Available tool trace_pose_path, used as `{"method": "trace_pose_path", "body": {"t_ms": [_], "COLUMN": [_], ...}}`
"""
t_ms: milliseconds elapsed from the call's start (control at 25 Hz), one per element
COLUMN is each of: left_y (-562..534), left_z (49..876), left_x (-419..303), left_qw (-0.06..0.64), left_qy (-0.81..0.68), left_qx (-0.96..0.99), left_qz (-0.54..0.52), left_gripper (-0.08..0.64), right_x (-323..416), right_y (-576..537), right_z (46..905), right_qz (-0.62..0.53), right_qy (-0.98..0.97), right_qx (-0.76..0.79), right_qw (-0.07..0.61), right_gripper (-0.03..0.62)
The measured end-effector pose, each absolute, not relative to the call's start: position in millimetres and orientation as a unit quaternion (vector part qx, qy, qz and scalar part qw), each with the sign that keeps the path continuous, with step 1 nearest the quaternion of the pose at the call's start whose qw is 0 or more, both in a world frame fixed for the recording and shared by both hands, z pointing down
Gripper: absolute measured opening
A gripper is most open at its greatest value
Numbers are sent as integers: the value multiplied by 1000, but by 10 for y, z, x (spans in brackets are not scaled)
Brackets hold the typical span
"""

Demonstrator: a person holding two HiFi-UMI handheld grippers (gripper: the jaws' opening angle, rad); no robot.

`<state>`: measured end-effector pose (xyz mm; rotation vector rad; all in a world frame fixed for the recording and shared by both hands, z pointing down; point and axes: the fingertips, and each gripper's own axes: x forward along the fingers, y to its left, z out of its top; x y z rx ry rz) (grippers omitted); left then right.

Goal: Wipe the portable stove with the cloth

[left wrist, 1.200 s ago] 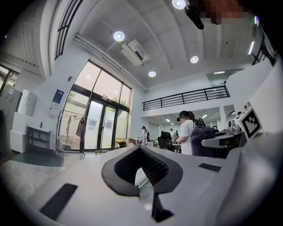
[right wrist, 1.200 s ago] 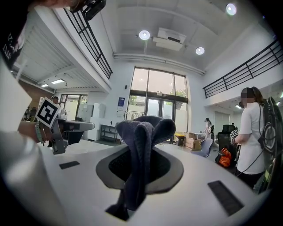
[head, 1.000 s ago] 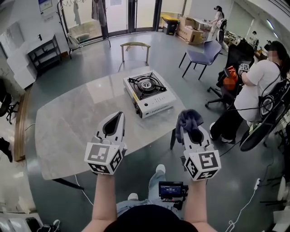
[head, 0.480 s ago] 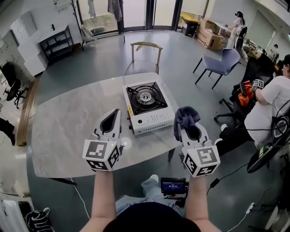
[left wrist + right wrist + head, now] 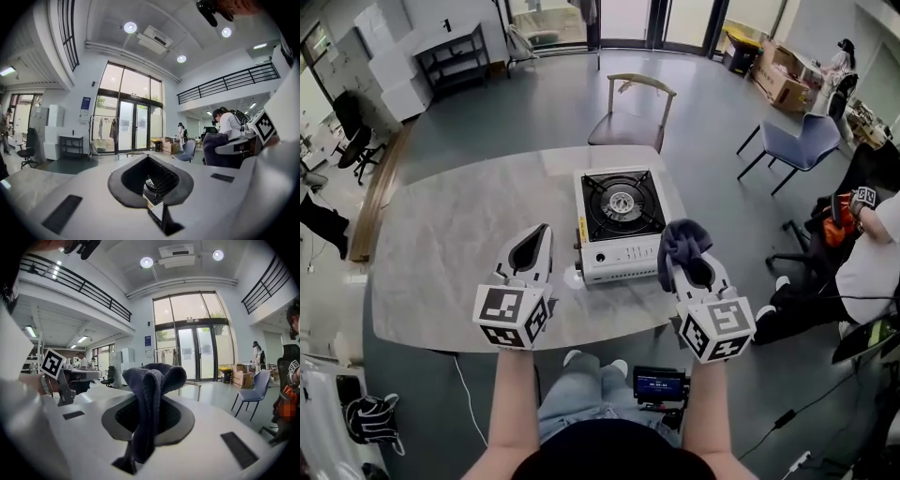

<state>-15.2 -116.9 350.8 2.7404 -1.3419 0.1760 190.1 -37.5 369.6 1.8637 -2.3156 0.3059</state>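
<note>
The stove (image 5: 622, 223) sits on the bench (image 5: 441, 244), right of centre in the head view, its black burner top facing up and its white front panel towards me. The cloth (image 5: 682, 244), dark blue and bunched, is at the stove's lower right corner. My right gripper (image 5: 687, 264) has it pinched between closed jaws, and a fold stands up above them. I can't tell whether the cloth touches the stove. My left gripper (image 5: 541, 240) is at the lower left of the stove, over the bench, jaws together with nothing between them. A wooden chair (image 5: 630, 112) stands past the bench at top centre.
</note>
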Motion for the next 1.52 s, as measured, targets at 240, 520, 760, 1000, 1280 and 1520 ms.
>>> {"method": "trace_pose_path", "body": {"t_ms": [240,520,760,1000,1280,1520], "left_y": [-1356,-1699,-1826,-1968,-2106,-2223], "left_z": [3690,3862,4164,4498,4581,4590], "left_x": [-239,-514,-725,-929,-983,-1011], "left_qw": [54,77,108,143,156,162], "left_qy": [-438,-440,-439,-438,-426,-418], "left_qx": [894,891,887,881,885,889], "left_qz": [80,89,99,109,103,97], "left_gripper": [-2,-2,-2,-2,-2,-2], "right_x": [1573,1165,821,567,450,438], "right_y": [-652,-974,-1124,-1210,-1232,-1242], "right_z": [3880,4120,4478,5024,5478,5658], "right_qz": [138,170,202,247,276,273], "right_qy": [-795,-805,-810,-802,-775,-754], "right_qx": [583,558,530,502,486,488], "right_qw": [89,114,147,209,294,345], "right_gripper": [67,67,67,67,67,67]}}
